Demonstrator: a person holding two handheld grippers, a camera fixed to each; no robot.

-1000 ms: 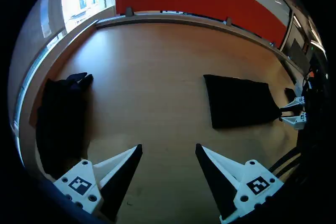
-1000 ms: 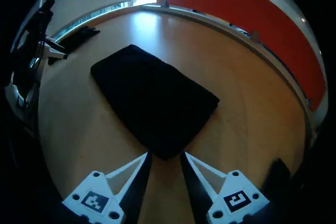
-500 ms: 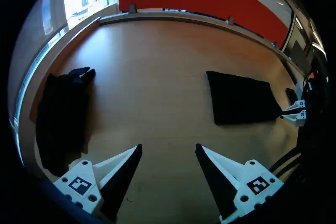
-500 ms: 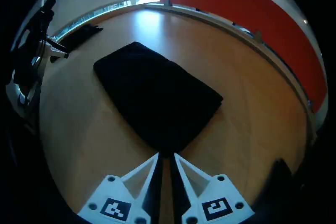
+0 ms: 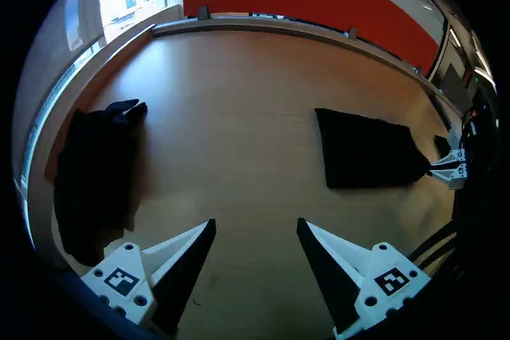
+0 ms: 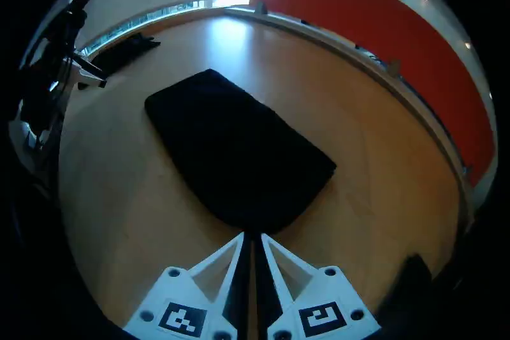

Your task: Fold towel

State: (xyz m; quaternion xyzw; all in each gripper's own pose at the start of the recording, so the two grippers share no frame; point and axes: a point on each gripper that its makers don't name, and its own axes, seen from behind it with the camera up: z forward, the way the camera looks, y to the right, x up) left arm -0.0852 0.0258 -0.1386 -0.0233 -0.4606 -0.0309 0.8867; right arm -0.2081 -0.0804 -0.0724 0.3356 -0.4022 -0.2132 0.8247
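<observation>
Looked like the grab step: right gripper [image 6: 254,238] was clamped on the near corner of the black rectangular cloth towel [image 6: 239,148] lying flat mid light wooden table [image 6: 382,148], left gripper [image 5: 255,228] hung w/ fingers wide apart well off it, so next prob. needed a lift & carry across.

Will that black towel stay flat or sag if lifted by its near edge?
Likely floppy: the black towel lies flat on the table, so it should drape from the right gripper. Its edge puckers toward the pinch, suggesting soft, light cloth.
</observation>
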